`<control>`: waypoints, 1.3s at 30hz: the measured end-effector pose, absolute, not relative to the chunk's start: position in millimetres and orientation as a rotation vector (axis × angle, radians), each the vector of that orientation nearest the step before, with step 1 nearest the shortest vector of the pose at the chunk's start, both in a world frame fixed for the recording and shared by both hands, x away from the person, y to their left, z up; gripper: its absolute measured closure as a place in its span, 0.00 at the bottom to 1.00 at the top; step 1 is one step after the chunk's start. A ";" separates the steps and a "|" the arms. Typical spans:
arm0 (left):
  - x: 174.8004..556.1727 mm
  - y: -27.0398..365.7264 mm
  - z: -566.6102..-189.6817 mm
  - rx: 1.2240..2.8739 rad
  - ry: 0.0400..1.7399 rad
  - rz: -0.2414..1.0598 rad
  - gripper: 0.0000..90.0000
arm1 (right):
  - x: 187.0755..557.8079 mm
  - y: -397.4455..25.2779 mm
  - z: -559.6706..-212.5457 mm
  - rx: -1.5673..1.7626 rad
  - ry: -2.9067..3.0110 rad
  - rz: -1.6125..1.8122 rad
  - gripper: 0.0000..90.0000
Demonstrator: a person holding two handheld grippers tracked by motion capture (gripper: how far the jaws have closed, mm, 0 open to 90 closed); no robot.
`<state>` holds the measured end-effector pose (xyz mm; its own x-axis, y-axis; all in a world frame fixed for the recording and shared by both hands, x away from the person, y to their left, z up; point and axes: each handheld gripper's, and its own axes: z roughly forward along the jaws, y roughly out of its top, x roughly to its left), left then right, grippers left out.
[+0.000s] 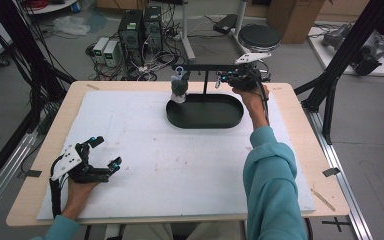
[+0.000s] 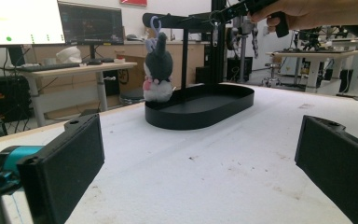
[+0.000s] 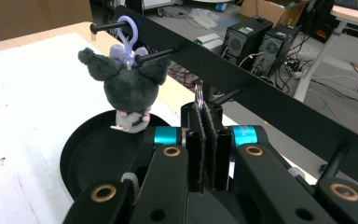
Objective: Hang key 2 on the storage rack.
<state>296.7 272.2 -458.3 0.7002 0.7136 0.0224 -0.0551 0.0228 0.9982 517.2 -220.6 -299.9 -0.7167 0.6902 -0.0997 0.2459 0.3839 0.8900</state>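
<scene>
A dark grey plush toy [image 1: 179, 87] [image 2: 157, 70] [image 3: 128, 88] hangs by a lavender clip [image 3: 127, 30] from a peg on the black bar [image 1: 205, 66] [image 3: 261, 93]. The bar stands over a black oval tray [image 1: 205, 123] [image 2: 200, 119] [image 3: 70, 154], and the toy's feet rest at the tray's left end. My right gripper [image 1: 225, 77] [image 3: 207, 112] is up at the bar, right of the toy, shut on a thin strip [image 3: 198, 95] whose tip pokes out beside a peg. My left gripper [image 1: 106, 151] [image 2: 200, 154] rests open on the white board at the near left.
A white foam board [image 1: 180, 165] covers most of the wooden table [image 1: 300, 125]. Behind the table, computer towers [image 1: 140, 30] and cables sit on the floor, with a round stool [image 1: 260, 36] and a cardboard box [image 1: 295, 17]. Black frame posts [image 1: 342, 60] rise at the right.
</scene>
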 end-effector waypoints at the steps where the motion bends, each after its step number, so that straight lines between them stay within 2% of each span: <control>1: 296.7 272.2 -458.3 1.437 0.584 0.650 0.02 | 517.5 -220.9 -300.1 0.804 2.188 1.292 0.98; 39: 296.5 272.0 -458.3 1.438 0.584 0.654 0.02 | 524.7 -221.6 -311.2 0.851 2.192 1.248 0.97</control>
<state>296.5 272.0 -458.3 0.6984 0.7153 0.0247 -0.0568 0.0210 0.9982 524.7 -221.6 -311.2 -0.6942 0.7132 -0.0973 0.2804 0.3925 0.8760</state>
